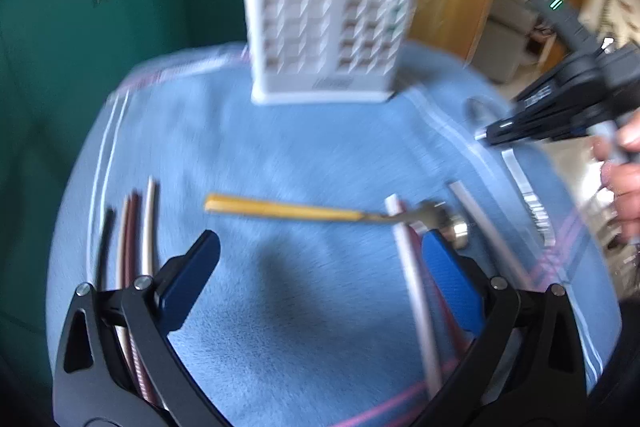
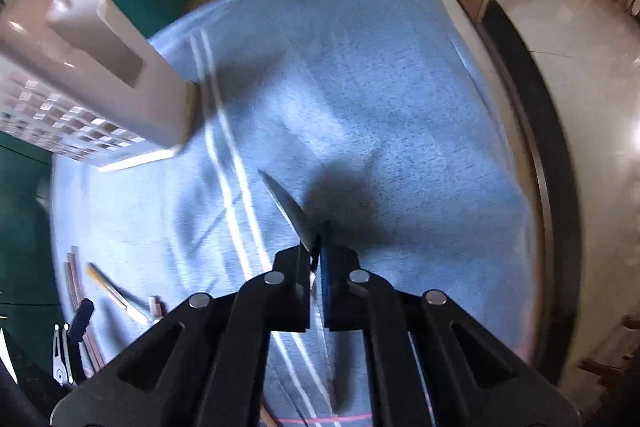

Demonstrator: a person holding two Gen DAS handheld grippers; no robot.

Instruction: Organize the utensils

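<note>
Meanwhile right claw (image 2: 318,259) pinches a thin steel knife (image 2: 286,209); left claw (image 1: 320,259) gapes over fuzzy blue towel (image 1: 304,155).

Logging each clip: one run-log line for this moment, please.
left tool open over towel | right tool shut on knife | holder upright | yellow-handled utensil lying on towel

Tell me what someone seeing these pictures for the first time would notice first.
Probably the tall white slotted holder standing at the far side of the blue towel, then the yellow-handled utensil lying across the towel's middle, just ahead of the wide-open left gripper. In the right wrist view, the right gripper is shut on a metal blade that sticks out ahead of the fingers above the towel.
</note>
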